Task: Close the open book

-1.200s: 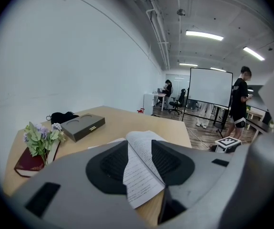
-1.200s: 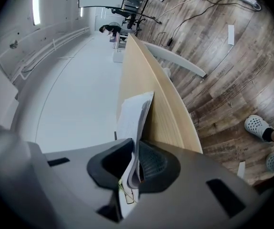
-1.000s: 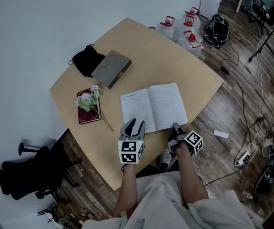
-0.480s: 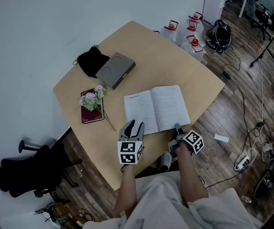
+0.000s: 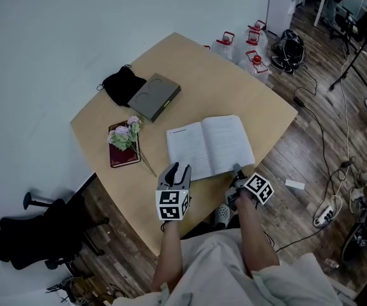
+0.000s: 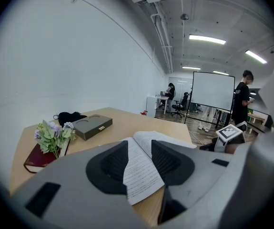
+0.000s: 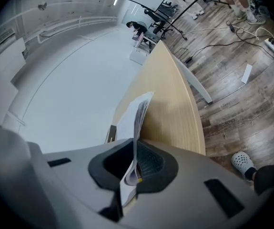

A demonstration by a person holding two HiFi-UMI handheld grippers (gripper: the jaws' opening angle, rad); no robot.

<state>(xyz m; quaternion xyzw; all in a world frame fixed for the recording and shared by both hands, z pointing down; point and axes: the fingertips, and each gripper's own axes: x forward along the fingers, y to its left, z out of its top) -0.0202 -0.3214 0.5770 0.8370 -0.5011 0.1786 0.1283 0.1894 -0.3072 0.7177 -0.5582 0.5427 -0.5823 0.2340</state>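
Right gripper pinched the open book's near right edge, presumably to swing that half leftward shut. Left gripper jaws were spread over the near left page, gripping nothing.

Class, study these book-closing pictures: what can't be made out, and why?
Print in the open book: too small in head view, blurred in left gripper view.
Cover of the red book: flowers lie over it in head view.
Inside of the grey case: it is shut.
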